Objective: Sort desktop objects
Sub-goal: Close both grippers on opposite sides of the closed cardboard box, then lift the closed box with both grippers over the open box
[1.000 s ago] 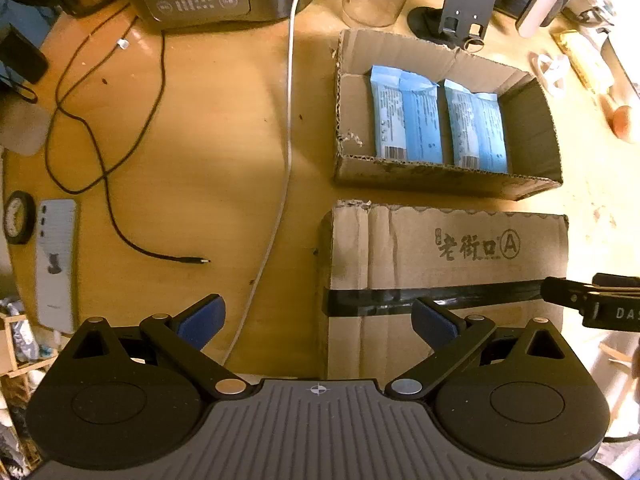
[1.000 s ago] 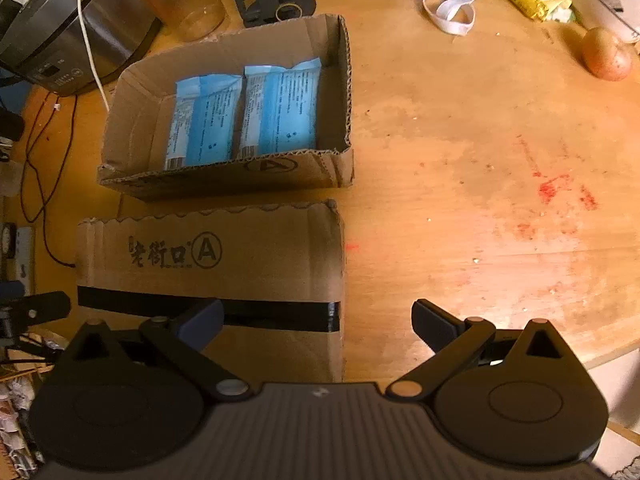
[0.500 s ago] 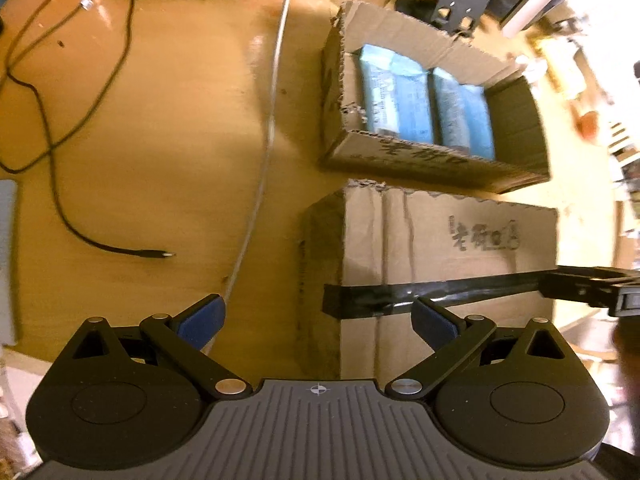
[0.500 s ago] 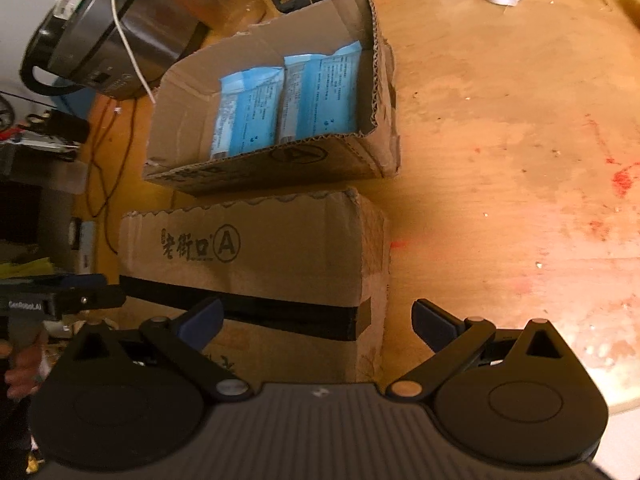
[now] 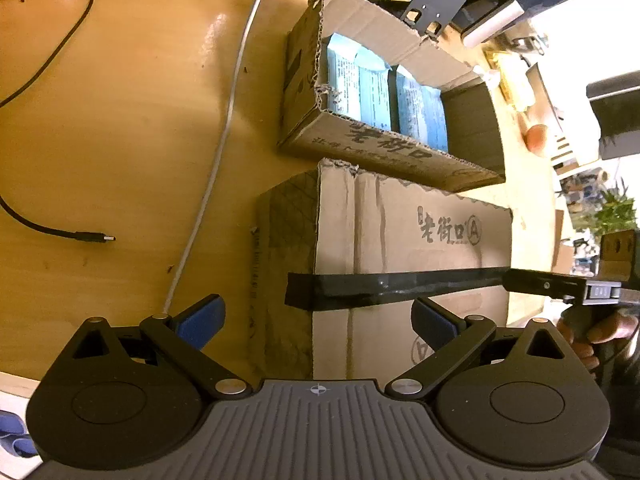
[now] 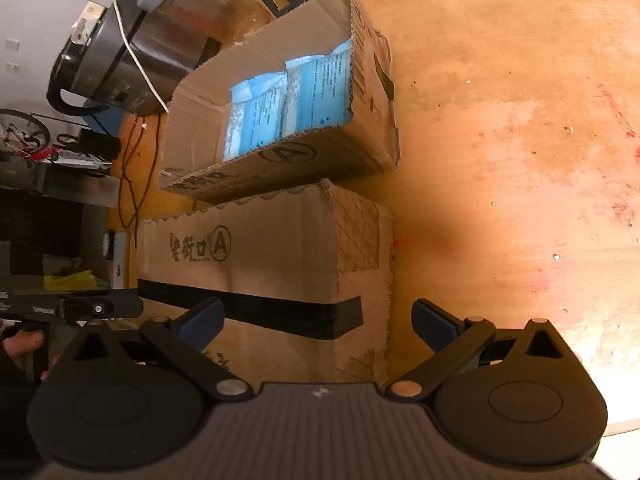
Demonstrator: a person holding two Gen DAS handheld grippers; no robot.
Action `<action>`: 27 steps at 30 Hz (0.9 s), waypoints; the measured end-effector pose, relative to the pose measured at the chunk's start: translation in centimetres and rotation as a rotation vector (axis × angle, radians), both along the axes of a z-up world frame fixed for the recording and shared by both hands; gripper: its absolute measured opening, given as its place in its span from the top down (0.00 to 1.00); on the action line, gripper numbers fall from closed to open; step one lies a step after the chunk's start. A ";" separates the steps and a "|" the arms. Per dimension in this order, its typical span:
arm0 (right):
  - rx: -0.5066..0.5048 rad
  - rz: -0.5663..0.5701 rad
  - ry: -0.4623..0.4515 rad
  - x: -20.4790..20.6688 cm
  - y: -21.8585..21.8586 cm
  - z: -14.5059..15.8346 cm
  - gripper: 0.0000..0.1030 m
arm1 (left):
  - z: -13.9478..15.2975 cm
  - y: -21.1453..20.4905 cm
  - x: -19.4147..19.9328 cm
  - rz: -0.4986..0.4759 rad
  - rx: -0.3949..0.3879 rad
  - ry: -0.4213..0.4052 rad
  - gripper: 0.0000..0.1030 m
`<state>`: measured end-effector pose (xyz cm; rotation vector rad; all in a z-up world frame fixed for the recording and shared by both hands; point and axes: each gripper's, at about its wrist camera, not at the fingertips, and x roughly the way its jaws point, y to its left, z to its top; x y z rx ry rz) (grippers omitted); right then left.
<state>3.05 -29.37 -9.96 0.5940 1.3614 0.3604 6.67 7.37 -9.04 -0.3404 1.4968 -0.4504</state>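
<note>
With both sets of jaws spread wide and holding nothing, my left gripper [image 5: 316,314] and right gripper [image 6: 316,316] flank the closed brown cardboard box with black tape [image 5: 412,248]. Just beyond it sits the open cardboard box [image 6: 320,160], with two blue packets [image 6: 288,96] inside.

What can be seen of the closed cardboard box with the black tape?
The closed cardboard box is plain brown corrugated board, creased, with a scalloped cut edge. A black tape band runs across its top and a short way down one side. Printed characters and a circled A mark the top, and one side carries a diamond grid pattern. It sits on the wooden table, close in front of the open box holding blue packets. Both claws flank it, open, not touching.
</note>
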 end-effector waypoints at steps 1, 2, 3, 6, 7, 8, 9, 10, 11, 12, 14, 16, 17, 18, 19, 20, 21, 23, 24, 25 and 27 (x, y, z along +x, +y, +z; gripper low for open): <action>0.001 0.000 -0.002 0.0 0.0 0.0 0.00 | 0.0 0.1 0.0 0.001 -0.004 -0.002 0.01; 0.000 0.000 -0.003 0.1 -0.1 0.0 0.01 | 0.1 0.2 0.1 0.002 -0.008 -0.004 0.01; -0.001 0.000 -0.004 0.1 -0.1 0.1 0.01 | 0.2 0.4 0.2 0.004 -0.013 -0.005 0.02; 0.001 -0.001 -0.006 0.1 -0.4 0.1 0.03 | 0.2 0.7 0.4 0.014 -0.027 -0.003 0.03; 0.003 -0.003 -0.006 0.1 -0.5 0.1 0.04 | 0.1 0.8 0.4 0.014 -0.029 -0.001 0.07; 0.005 -0.003 -0.003 0.1 -0.6 0.0 0.08 | 0.1 0.8 0.5 0.011 -0.032 0.005 0.22; 0.005 0.000 0.003 0.1 -0.6 0.0 0.10 | -0.1 0.8 0.6 0.009 -0.033 0.016 0.27; 0.006 0.005 0.009 0.1 -0.6 -0.1 0.18 | -0.2 0.9 0.7 0.009 -0.034 0.025 0.28; 0.012 0.009 0.011 0.1 -0.6 -0.2 0.27 | -0.4 0.8 0.7 0.006 -0.031 0.032 0.33; 0.019 0.011 0.011 0.0 -0.7 -0.3 0.28 | -0.5 0.8 0.7 0.005 -0.039 0.036 0.37; 0.048 0.003 0.009 -0.1 -0.8 -0.3 0.46 | -0.6 0.9 0.8 0.013 -0.070 0.046 0.46; 0.060 -0.004 0.007 -0.1 -0.8 -0.2 0.49 | -0.5 0.7 0.8 0.014 -0.073 0.046 0.47; 0.061 -0.006 0.006 -0.2 -0.8 -0.2 0.50 | -0.4 0.6 0.8 0.010 -0.069 0.042 0.47; 0.062 -0.009 0.006 -0.2 -0.8 -0.2 0.50 | -0.4 0.5 0.7 0.007 -0.065 0.038 0.47; 0.063 -0.010 0.006 -0.2 -0.8 -0.2 0.50 | -0.3 0.5 0.7 0.005 -0.062 0.033 0.47; 0.065 -0.010 0.007 -0.2 -0.8 -0.2 0.51 | -0.2 0.5 0.6 0.002 -0.061 0.028 0.47; 0.066 -0.011 0.008 -0.2 -0.8 -0.2 0.51 | -0.2 0.4 0.5 0.000 -0.059 0.025 0.47; 0.064 -0.011 0.008 -0.2 -0.8 -0.2 0.52 | 0.0 0.3 0.4 -0.002 -0.055 0.018 0.47; 0.062 -0.010 0.008 -0.3 -0.8 -0.1 0.52 | 0.0 0.3 0.3 -0.003 -0.053 0.014 0.48; 0.060 -0.009 0.007 -0.3 -0.8 -0.1 0.52 | 0.1 0.3 0.3 -0.004 -0.050 0.010 0.48; 0.056 -0.009 0.007 -0.3 -0.7 0.0 0.52 | 0.2 0.2 0.2 -0.005 -0.045 0.003 0.48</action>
